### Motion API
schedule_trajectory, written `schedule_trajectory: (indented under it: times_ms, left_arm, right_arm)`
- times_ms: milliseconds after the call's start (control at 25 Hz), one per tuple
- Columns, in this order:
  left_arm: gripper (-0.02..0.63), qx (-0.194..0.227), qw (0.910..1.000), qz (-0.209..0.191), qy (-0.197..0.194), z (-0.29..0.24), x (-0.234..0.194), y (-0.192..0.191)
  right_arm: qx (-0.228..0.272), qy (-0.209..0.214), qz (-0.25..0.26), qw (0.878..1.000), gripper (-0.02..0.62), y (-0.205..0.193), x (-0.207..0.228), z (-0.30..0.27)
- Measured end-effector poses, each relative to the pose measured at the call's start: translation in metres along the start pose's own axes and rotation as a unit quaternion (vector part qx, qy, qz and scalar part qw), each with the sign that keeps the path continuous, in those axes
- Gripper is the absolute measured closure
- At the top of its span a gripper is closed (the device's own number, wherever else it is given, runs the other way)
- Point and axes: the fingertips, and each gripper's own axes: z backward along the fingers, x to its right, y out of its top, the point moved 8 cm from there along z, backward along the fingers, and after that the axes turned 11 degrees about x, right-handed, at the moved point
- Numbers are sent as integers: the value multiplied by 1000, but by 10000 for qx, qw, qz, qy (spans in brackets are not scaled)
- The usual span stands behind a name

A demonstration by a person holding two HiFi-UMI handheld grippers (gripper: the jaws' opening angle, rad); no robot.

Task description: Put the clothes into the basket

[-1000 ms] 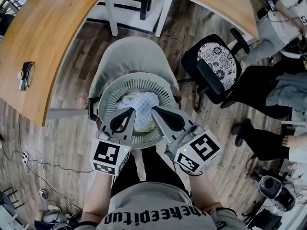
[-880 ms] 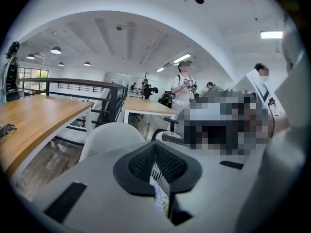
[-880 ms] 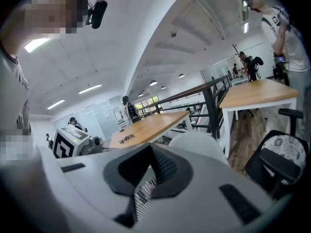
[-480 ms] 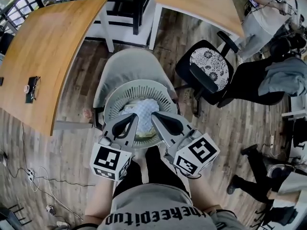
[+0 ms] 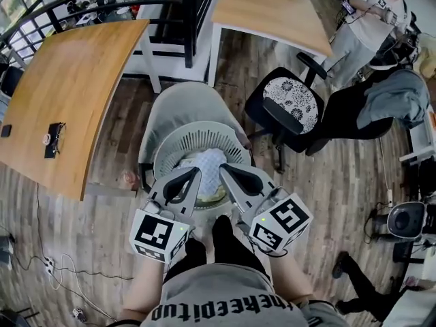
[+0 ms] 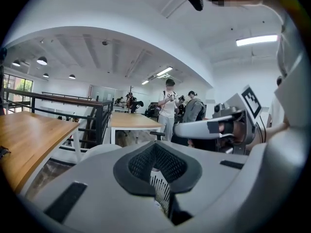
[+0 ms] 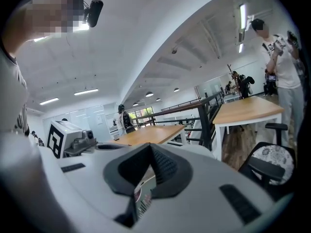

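Note:
A white slatted basket (image 5: pixel 169 144) stands on a grey round chair (image 5: pixel 182 104). Inside it lies a white and pale-blue checked cloth (image 5: pixel 208 161) on top of other clothes. In the head view my left gripper (image 5: pixel 193 172) hangs over the basket's near left part and my right gripper (image 5: pixel 225 168) over its near right part. Each has its jaws together, and I see nothing between them. In the left gripper view the left gripper (image 6: pixel 155 148) shows only a thin gap with basket slats (image 6: pixel 159 191) behind it. The right gripper (image 7: pixel 148 153) looks the same in its own view.
A black office chair with a patterned cushion (image 5: pixel 289 101) stands right of the basket. Wooden tables stand at the left (image 5: pixel 68 80) and at the top (image 5: pixel 269 5). A dark small device (image 5: pixel 53 138) lies on the left table. People (image 5: pixel 375 16) are at the far right. Cables (image 5: pixel 41 264) run across the floor.
Both grippers have risen and drawn back from over the cloth toward the basket's near rim, still shut. The head view has shifted, showing more of the room beyond.

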Motion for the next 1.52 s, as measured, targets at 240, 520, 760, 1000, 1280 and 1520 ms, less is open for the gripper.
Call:
schedule_trajectory:
  times_ms: [240,520,760,1000,1280,1520]
  left_arm:
    - [592,245,9994,-138,-183,15,11,17]
    - [592,438,9981,-278,-321,31,19,28]
    - [592,555,9973,-311,-363,43,19,32]
    - [592,648,9969,-279,-354,53,16,35]
    - [592,832,9952,-278,-432,66,17,41]
    - [592,890,9946,-283,-448,76,15,44]
  right_arm:
    - [180,-72,90,9998,586,7,-17,11]
    - [289,-140,185,9993,586,9,-37,20]
    - [346,-185,317,9987,586,10,-50,22]
    - [394,-127,475,9980,586,11,-64,23]
    - [433,-37,591,9973,586,13,-78,21]
    - [488,-5,635,9968,586,14,-90,19]
